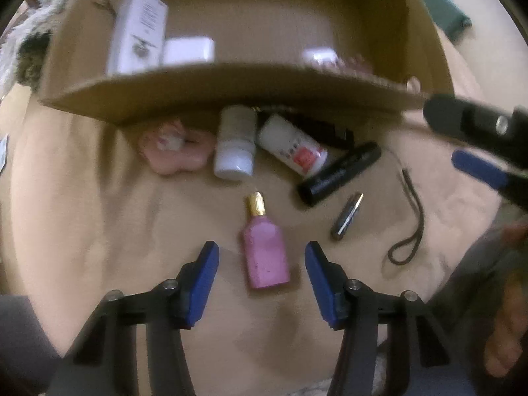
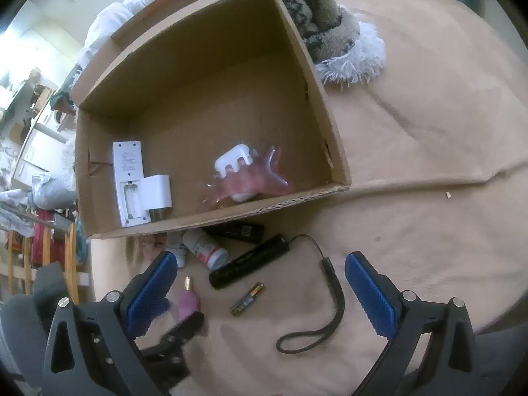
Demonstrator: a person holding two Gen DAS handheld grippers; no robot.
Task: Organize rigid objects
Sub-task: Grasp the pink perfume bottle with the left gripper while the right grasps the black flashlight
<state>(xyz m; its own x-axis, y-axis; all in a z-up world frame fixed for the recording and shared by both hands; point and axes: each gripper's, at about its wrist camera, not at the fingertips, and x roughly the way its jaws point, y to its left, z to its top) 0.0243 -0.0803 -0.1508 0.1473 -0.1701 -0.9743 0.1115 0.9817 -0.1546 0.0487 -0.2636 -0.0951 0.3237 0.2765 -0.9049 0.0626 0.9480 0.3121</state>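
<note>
1. Left wrist view: the left gripper (image 1: 262, 264) is seen open, its blue pads on either side of a pink bottle (image 1: 265, 254) with a gold cap; gaps show between pads and bottle, so nothing is gripped. The picture is blurred.
2. Right wrist view: the right gripper (image 2: 260, 283) is seen wide open and empty, above the tan cloth (image 2: 412, 231). Part of the pink bottle is hidden behind its left pad, and a finger of the left gripper is seen beside the bottle.
3. Hidden or cut off: a black item (image 2: 236, 230) and a pink soft thing (image 1: 175, 148) lie partly under the near wall of the box (image 2: 211, 221); what they are cannot be told. Labels cannot be read.
4. Counted on the cloth, outside the box: one pink bottle, two white bottles (image 1: 235, 145) (image 1: 292, 147), one black tube (image 2: 249, 261) with a looped strap (image 2: 333, 303), one battery (image 2: 247, 298).
5. Counted inside the box: one white remote (image 2: 128, 181) with its battery bay open, one white plug block (image 2: 158, 191), one white charger (image 2: 232, 161), one clear pink clip (image 2: 257, 178).
6. Edges and room: the box's near wall stands just beyond the row of bottles. Bare cloth lies to the right of the strap and left of the pink bottle. A fluffy textile (image 2: 330, 23) lies against the box's right wall.
</note>
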